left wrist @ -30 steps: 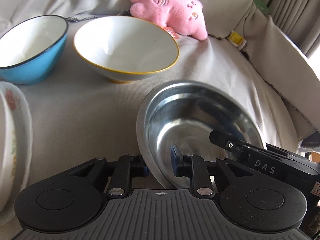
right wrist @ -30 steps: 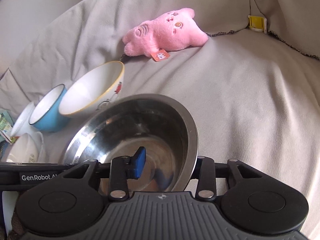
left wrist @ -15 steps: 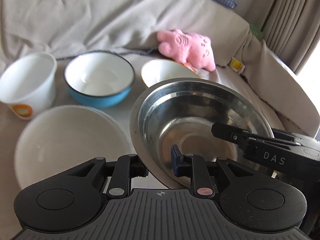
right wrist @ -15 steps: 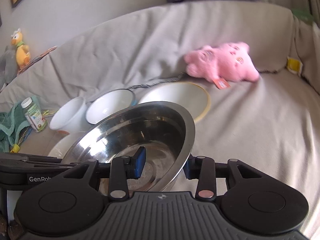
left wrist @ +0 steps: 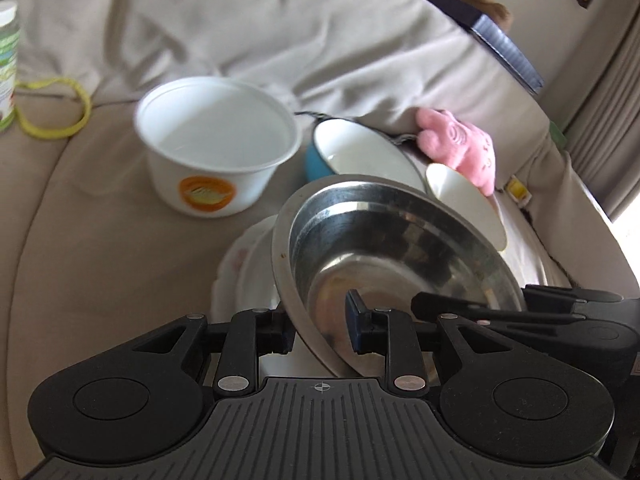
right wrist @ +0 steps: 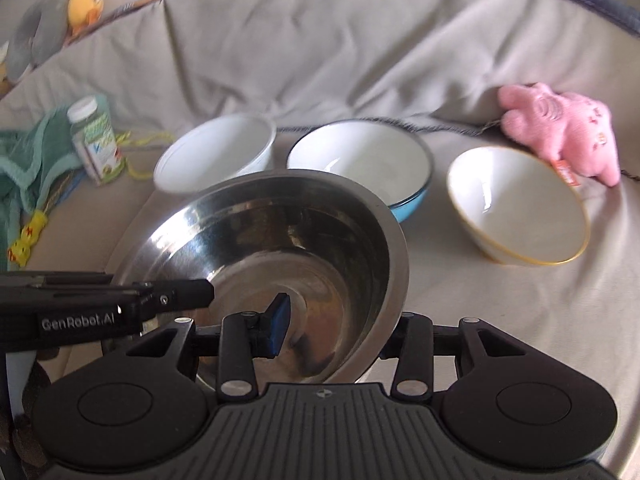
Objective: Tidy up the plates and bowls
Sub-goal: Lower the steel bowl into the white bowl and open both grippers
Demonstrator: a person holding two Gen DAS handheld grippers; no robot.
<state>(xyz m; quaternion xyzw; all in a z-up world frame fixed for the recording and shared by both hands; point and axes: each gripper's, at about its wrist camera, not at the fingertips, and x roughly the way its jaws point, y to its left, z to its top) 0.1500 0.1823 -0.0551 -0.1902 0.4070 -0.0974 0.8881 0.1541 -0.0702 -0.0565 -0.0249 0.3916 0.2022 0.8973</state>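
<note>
A steel bowl (left wrist: pixel 400 248) (right wrist: pixel 280 240) hangs tilted between both grippers. My left gripper (left wrist: pixel 318 332) has the bowl's near-left rim between its pads and my right gripper (right wrist: pixel 332 332) has the near-right rim; both sets of jaws are opening, pads still at the wall. Each gripper shows at the edge of the other's view. Under the bowl lies a white floral plate (left wrist: pixel 240 264). Behind stand a white tub (left wrist: pixel 216 148) (right wrist: pixel 216 152), a blue bowl (left wrist: pixel 352 152) (right wrist: pixel 360 156) and a yellow-rimmed bowl (left wrist: pixel 464 204) (right wrist: pixel 516 204).
Everything rests on a beige-covered sofa (right wrist: pixel 320 60). A pink plush toy (right wrist: pixel 560 128) lies at the back right. A small bottle (right wrist: pixel 96 140), green cloth (right wrist: pixel 24 160) and yellow cord (left wrist: pixel 56 128) sit at the left. Bare seat lies right of the yellow-rimmed bowl.
Both grippers carried the steel bowl leftwards, from beside the yellow-rimmed bowl to above the floral plate. The white tub and bottle came into view. Both pairs of jaws stand slightly wider.
</note>
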